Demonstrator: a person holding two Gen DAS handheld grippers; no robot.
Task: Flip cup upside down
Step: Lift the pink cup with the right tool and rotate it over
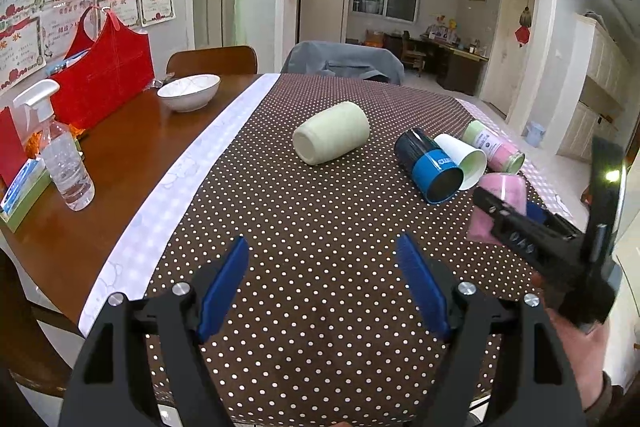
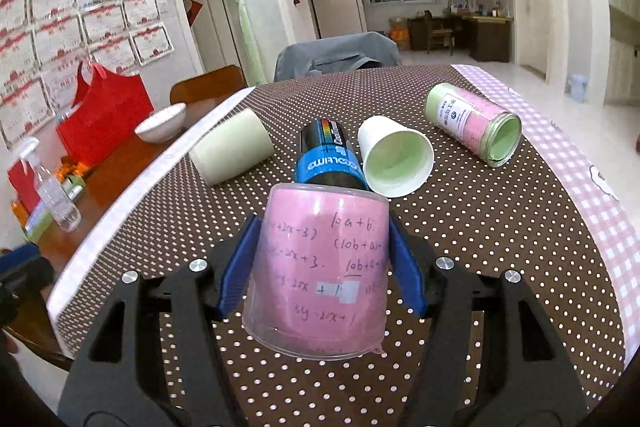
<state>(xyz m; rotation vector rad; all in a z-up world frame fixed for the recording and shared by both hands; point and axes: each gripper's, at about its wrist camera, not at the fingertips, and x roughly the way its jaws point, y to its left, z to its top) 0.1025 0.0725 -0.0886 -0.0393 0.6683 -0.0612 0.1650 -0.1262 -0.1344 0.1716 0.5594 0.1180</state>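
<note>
My right gripper [image 2: 322, 227] is shut on a clear cup lined with pink paper [image 2: 320, 267]. The cup is upside down, rim low, just above the dotted cloth. The pink cup [image 1: 496, 203] and the right gripper [image 1: 516, 211] also show in the left wrist view at the right. My left gripper [image 1: 322, 259] is open and empty over the cloth. Lying on their sides are a pale green cup [image 1: 332, 137], a blue-black cup [image 1: 432, 165], a white paper cup [image 1: 464, 159] and a pink-green glass cup [image 1: 496, 147].
A brown dotted cloth [image 1: 320, 227] covers the round table. On the bare wood at left stand a spray bottle [image 1: 64, 155], a white bowl [image 1: 190, 91] and a red bag [image 1: 104, 75]. Chairs stand at the far edge.
</note>
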